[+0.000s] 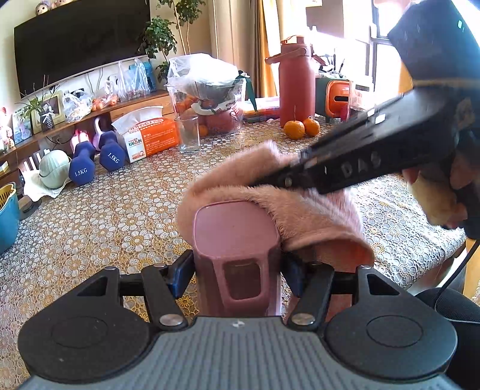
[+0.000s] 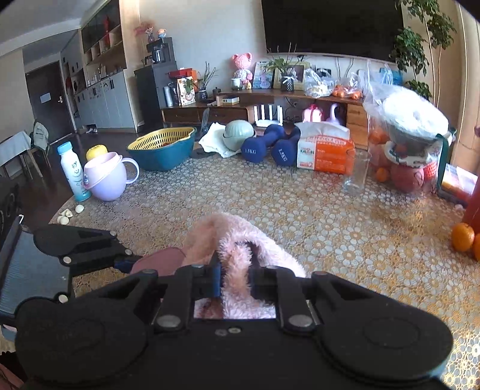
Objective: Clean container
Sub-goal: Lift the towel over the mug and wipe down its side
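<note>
While my left gripper (image 1: 237, 270) clamps the pink container (image 1: 235, 240) at lower centre and my right gripper (image 2: 235, 283) pinches the fluffy pink cloth (image 1: 300, 210) draped over its right rim, wiping looks mid-course, with completion unverifiable.

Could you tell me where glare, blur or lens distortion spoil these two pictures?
Left wrist view: the window is blown out white, the right gripper is motion-blurred, and the TV edge bows. Right wrist view: the plastic bag smears, and the room's edges curve.
</note>
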Motion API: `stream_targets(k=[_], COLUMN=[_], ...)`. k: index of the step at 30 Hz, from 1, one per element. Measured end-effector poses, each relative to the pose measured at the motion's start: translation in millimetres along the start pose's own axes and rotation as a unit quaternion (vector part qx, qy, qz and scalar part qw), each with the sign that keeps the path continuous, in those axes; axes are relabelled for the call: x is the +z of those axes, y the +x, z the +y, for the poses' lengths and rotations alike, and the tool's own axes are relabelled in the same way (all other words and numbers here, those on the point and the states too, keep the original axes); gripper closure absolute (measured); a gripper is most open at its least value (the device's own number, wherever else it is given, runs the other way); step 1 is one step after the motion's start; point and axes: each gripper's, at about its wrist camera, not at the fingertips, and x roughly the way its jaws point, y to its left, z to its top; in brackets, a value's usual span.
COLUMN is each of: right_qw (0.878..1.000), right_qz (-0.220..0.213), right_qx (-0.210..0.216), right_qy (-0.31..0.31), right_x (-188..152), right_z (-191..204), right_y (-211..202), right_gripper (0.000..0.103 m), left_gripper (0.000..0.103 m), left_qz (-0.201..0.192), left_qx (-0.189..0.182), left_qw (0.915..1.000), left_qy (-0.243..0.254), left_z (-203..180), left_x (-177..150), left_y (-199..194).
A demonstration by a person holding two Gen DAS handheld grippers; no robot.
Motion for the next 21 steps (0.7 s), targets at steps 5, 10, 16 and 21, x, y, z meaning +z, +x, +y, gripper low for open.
stream_targets(k=[5, 10, 16, 21], right_qw=[0.998, 0.994, 0.998, 0.999], right_qz=[0.028, 0.047, 0.060, 0.020], right_qx=[0.037, 0.063, 0.020, -0.012], right_qy=[0.051, 0.079, -0.014, -0.034], right_x=[-18.1, -35.7, -41.2, -26.4], right_z=[-16.6, -28.8, -6.1, -3.1], right_y=[17.3, 22.0, 17.5, -13.7], right_gripper=[0.088, 0.088, 0.089, 0.089], left_gripper=[0.042, 0.041, 0.041, 0.041], left_qz=[-0.002, -0.004, -0.007, -0.012], left_qx=[0.000, -0.004, -0.044, -0.068], left_qw=[0.9999, 0.9999, 0.9975, 0.9951], left_qy=[0.010, 0.013, 0.054, 0.071], left_z=[-0.5, 2.2, 10.7, 16.4], left_x=[-0.6, -0.8, -0.3, -0.2], left_y=[1.1, 2.0, 3.8, 7.0])
